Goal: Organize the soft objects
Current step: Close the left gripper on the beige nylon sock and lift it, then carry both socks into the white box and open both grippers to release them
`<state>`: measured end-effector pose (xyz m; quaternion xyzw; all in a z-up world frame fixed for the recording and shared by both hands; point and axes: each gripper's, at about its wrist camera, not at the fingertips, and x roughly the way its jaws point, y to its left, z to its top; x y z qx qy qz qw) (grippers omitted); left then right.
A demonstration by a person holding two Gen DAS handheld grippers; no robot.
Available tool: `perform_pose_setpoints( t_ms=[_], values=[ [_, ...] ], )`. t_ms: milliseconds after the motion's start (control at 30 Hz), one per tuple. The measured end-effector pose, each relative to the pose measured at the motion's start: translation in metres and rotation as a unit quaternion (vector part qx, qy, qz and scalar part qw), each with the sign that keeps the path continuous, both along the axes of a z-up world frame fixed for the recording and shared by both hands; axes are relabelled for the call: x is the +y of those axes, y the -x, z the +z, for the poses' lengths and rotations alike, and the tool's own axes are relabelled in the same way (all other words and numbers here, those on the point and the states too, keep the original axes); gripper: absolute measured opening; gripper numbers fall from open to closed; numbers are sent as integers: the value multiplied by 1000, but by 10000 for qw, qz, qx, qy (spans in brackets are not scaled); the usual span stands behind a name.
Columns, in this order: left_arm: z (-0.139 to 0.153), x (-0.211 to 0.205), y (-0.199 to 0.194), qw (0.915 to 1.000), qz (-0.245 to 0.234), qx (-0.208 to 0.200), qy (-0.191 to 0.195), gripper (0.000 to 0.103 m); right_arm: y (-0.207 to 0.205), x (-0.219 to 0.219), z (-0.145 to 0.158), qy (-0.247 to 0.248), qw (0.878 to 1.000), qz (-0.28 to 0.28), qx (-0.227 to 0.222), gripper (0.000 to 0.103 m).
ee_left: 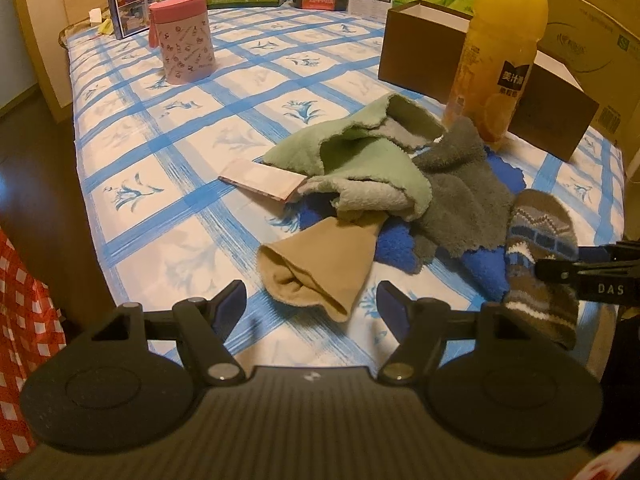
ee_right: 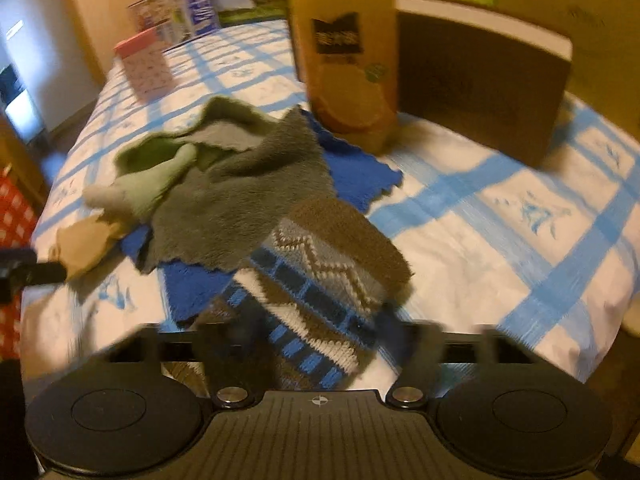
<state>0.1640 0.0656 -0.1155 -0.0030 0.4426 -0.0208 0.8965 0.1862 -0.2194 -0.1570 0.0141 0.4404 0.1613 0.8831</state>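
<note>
The table (ee_left: 132,120), under a blue-and-white checked cloth, stretches away ahead of both grippers. Far ahead of the left gripper (ee_left: 310,300) and to its right stands a brown box (ee_left: 420,48), with an orange juice bottle (ee_left: 500,60) in front of it; a pink canister (ee_left: 186,38) stands far ahead to its left.

The pile of soft things lies just ahead of the left gripper and a little to its right: a grey cloth (ee_left: 460,196) over a blue cloth (ee_left: 394,246), a green cloth (ee_left: 360,152) on top toward the far side, and a tan sock (ee_left: 320,264) nearest, its open end just in front of the fingertips. A small flat packet (ee_left: 260,178) pokes out from under the green cloth. The left gripper's jaws stand wide apart with nothing between them.

The patterned sock (ee_right: 316,292) lies at the right gripper (ee_right: 316,344), running in between its fingers. That view is blurred, so I cannot tell whether the pads press on it.
</note>
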Motion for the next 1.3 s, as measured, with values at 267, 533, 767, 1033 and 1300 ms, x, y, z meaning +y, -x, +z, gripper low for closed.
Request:
perform_pose_setpoints(
  t_ms=[267, 533, 767, 1033, 1300],
  values=[
    [-11, -6, -19, 9998, -130, -1, -153, 69, 5, -24, 17, -327, 9993, -171, -9, 12],
    [-15, -14, -23, 9985, -480, -49, -253, 14, 13, -36, 33, -467, 9986, -258, -12, 12],
    [15, -6, 10, 9983, -534, -188, 159, 10, 21, -49, 56, -607, 9978, -272, -50, 12],
    [64, 1, 38, 9967, -510, -569, 288, 10, 32, -69, 87, -753, 9962, -352, -261, 12],
    [101, -15, 10, 9918, -699, -1016, 334, 10, 24, -96, 115, -710, 9941, -590, -563, 12]
  ],
)
